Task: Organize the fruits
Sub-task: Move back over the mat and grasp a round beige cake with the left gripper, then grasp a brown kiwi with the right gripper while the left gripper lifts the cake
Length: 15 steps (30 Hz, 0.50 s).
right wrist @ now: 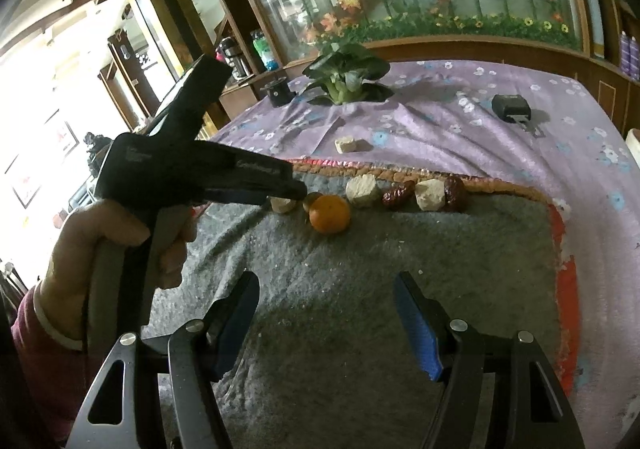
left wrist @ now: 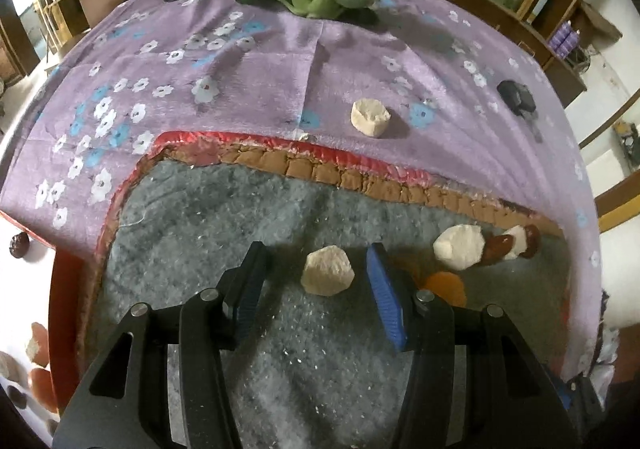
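Well apart, left gripper [left wrist: 316,277] pads flank pale chunk [left wrist: 327,271] on mat [left wrist: 208,217]

1. Both views show strong fisheye bending and dark vignetted corners.
2. Right wrist view: blown-out daylight at left washes out the room beside the hand [right wrist: 116,245].
3. Left wrist view: dim, even light; soft shadows beside the pale chunks on the purple cloth [left wrist: 248,89].
4. Edges blur; centres stay reasonably sharp.
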Available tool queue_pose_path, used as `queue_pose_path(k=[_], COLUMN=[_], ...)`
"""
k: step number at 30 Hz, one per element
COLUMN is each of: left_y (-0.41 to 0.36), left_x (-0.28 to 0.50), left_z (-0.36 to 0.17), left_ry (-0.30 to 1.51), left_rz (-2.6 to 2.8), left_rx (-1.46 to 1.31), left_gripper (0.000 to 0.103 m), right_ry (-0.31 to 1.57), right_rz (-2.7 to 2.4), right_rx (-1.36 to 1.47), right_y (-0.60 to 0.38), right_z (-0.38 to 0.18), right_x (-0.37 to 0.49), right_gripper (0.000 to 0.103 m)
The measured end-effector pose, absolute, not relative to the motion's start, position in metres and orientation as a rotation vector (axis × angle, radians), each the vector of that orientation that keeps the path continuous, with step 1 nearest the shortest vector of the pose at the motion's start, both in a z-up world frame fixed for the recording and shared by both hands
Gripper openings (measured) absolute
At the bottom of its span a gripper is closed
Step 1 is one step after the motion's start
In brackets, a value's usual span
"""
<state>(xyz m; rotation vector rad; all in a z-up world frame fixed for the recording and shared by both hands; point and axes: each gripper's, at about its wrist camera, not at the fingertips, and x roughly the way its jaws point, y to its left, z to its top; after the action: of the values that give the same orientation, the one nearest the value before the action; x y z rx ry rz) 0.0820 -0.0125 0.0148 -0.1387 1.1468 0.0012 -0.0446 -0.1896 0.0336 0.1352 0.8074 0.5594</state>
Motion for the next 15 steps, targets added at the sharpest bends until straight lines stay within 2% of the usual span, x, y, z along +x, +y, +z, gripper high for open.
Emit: queue_pose_path(k=[2, 5, 12, 15], left_y=[-0.014, -0.004, 0.014, 0.03], left_x=[0.08, 0.077, 0.047, 0.03], left_z=[0.014, 0.016, 0.037, 0.045], left_ry=[1.136, 1.128, 1.055, 1.03], left_rz=[0.022, -0.015, 0.004, 0.022], left_rx=[-0.087, -0.122, -0.138, -0.147], left_gripper=[0.035, 0.025, 0.024, 0.024], right_ry=[0.807, 0.794, 0.788, 0.761], right_rz=[0.562, 0.565, 0.578, 0.612], right_rx=[0.131, 0.137, -0.023, -0.169], right_y=[-0.189, -0.19, -0.158, -0.129], right_z=[0.033, 0.037, 0.059, 0.063], right_x=[-0.045, -0.046, -0.033, -0.016], right_gripper=[0.068, 0.068, 0.067, 0.058])
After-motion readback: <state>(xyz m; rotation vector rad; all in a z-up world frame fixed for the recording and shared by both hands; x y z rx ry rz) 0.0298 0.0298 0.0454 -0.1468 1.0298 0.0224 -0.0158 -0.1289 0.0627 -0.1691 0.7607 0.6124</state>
